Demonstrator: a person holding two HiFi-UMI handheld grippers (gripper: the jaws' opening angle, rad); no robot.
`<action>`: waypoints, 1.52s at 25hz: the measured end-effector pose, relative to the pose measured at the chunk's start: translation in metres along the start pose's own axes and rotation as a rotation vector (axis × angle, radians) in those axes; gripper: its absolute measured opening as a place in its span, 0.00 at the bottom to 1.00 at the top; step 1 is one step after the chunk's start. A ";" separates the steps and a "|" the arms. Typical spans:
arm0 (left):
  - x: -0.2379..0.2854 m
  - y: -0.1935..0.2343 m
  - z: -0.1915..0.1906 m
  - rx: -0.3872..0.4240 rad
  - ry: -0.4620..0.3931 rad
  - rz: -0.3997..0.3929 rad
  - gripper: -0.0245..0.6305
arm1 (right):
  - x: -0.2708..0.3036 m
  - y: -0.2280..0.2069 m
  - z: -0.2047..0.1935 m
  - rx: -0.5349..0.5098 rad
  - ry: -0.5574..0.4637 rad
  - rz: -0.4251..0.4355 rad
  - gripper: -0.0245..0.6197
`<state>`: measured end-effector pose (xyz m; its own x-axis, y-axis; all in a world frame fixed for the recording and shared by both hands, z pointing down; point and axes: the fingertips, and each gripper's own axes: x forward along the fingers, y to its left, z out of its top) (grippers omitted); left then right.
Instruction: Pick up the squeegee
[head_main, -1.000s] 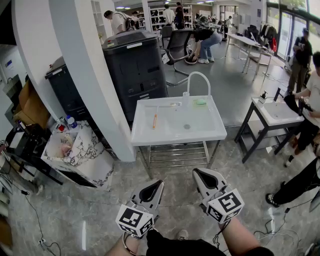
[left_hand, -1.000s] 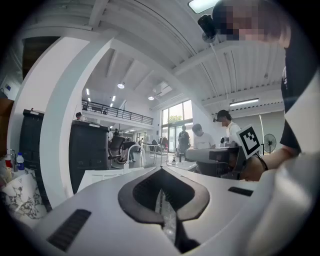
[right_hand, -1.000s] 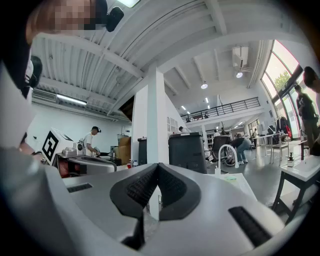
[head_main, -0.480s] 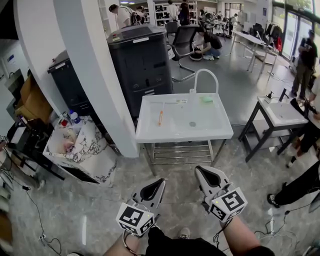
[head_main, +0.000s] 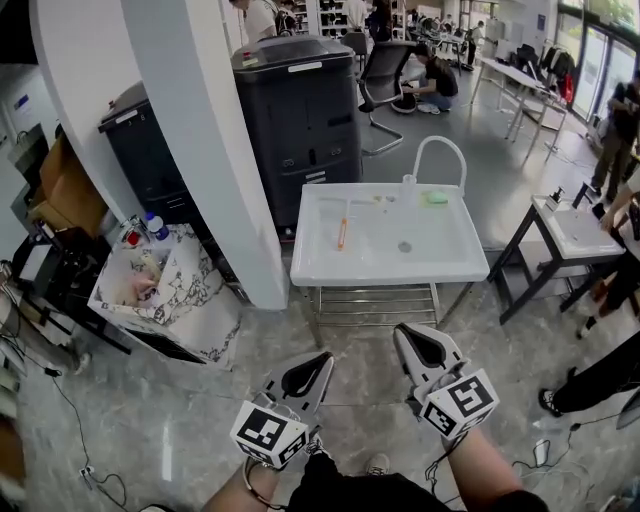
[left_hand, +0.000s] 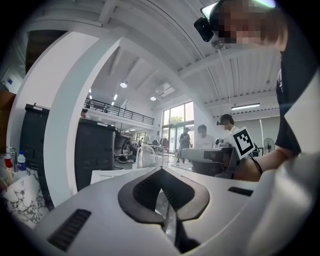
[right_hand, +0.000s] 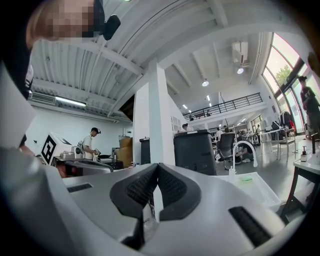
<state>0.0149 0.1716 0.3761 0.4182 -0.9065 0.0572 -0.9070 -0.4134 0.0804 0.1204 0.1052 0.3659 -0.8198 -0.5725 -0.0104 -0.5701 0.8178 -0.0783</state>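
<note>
Far left, cart (head_main: 45, 285): dark, loaded with dark gear, against the wall.
Box (head_main: 175, 305): marble-patterned, open-topped, on the floor at the pillar's foot; contents too small to tell.
Bottles (head_main: 152, 226): two, blue-capped, just beyond the box.
Pillar (head_main: 205, 150): white, broad, running from the far ceiling to the floor left of the sink.
Copier (head_main: 300, 110): dark, tall, far side of the pillar, behind the sink.
Left gripper (head_main: 324, 358): near, low centre-left, held level and pointing toward the sink; jaws closed tip to tip, nothing between them.
Squeegee (head_main: 342, 234): orange, slim, lying lengthwise on the left part of the sink top; well apart from both grippers.
Sink (head_main: 390, 276): white, rectangular, on a metal frame with a rack beneath, straight ahead of the grippers.
Tap (head_main: 440, 138): white arch, rising at the far edge of the sink.
Sponge (head_main: 434, 197): green, far right corner of the sink, near the tap.
Right gripper (head_main: 403, 331): near, low centre-right, beside the left one and pointing likewise; jaws pressed together, empty.
Second sink (head_main: 575, 235): white, on a dark frame, right of the first.
People: several far off among desks; one standing at the right edge (head_main: 620, 125).
</note>
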 end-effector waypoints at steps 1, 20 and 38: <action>-0.001 0.009 0.001 -0.003 -0.001 -0.001 0.06 | 0.009 0.002 0.001 0.000 0.001 -0.003 0.06; -0.019 0.178 0.012 -0.019 -0.025 -0.050 0.06 | 0.170 0.044 0.000 -0.014 -0.011 -0.064 0.06; 0.066 0.213 0.024 -0.011 -0.032 -0.033 0.06 | 0.230 -0.041 0.004 0.000 -0.018 -0.043 0.06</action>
<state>-0.1521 0.0214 0.3733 0.4457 -0.8949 0.0221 -0.8922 -0.4420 0.0930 -0.0449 -0.0605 0.3626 -0.7937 -0.6078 -0.0249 -0.6046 0.7926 -0.0789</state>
